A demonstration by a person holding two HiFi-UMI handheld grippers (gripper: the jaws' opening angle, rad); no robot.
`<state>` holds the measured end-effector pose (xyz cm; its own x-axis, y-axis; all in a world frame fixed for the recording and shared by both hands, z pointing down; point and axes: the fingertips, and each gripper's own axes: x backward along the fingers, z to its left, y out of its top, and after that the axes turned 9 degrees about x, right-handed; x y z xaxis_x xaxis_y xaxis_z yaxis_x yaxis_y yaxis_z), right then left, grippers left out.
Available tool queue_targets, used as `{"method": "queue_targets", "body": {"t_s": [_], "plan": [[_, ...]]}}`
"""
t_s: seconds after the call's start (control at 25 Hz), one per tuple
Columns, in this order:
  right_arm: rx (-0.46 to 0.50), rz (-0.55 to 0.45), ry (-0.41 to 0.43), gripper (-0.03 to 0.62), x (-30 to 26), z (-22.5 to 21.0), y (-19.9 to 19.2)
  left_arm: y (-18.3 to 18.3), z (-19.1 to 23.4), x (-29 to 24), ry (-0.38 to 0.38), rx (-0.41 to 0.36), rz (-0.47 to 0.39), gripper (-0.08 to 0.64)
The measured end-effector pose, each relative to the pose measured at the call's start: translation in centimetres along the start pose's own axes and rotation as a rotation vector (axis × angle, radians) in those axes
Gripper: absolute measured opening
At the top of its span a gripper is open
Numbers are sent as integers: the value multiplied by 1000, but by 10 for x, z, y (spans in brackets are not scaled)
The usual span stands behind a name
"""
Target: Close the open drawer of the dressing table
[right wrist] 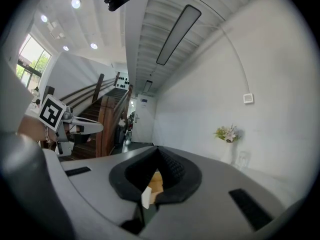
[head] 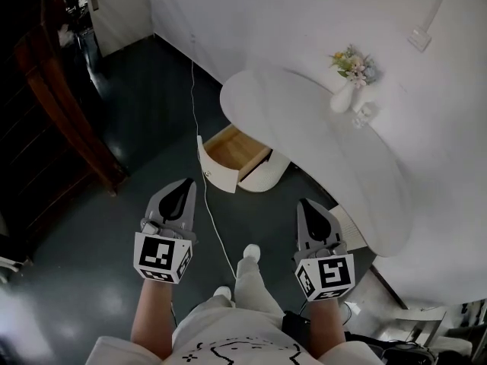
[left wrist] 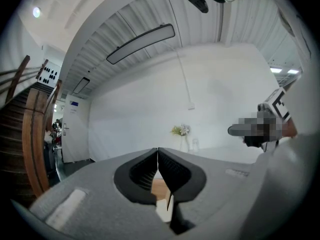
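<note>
Dark floor, white walls: drawer (head: 232, 149) is sticking out open under the desk (head: 304, 120), closing not started. Left claw (head: 185, 184) and right claw (head: 306, 204) are hovering short of it, both pinched together, empty.

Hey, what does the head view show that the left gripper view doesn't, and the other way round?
Only the head view: the whole open drawer with its wooden inside, the white cable across the floor, and the person's shoes. Only the left gripper view: the long ceiling light. Both: the flower vase on the dressing table, and the left tongs, tips together.
</note>
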<state>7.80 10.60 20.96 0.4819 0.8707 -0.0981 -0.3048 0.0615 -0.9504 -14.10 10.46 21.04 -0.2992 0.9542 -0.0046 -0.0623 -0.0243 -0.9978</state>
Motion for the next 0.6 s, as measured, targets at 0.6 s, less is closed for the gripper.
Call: {"method": "queue_targets", "body": {"t_s": [0.6], "plan": [[10, -14, 61, -3, -115, -75, -20, -5, 30, -125, 60, -2, 17, 17]]}}
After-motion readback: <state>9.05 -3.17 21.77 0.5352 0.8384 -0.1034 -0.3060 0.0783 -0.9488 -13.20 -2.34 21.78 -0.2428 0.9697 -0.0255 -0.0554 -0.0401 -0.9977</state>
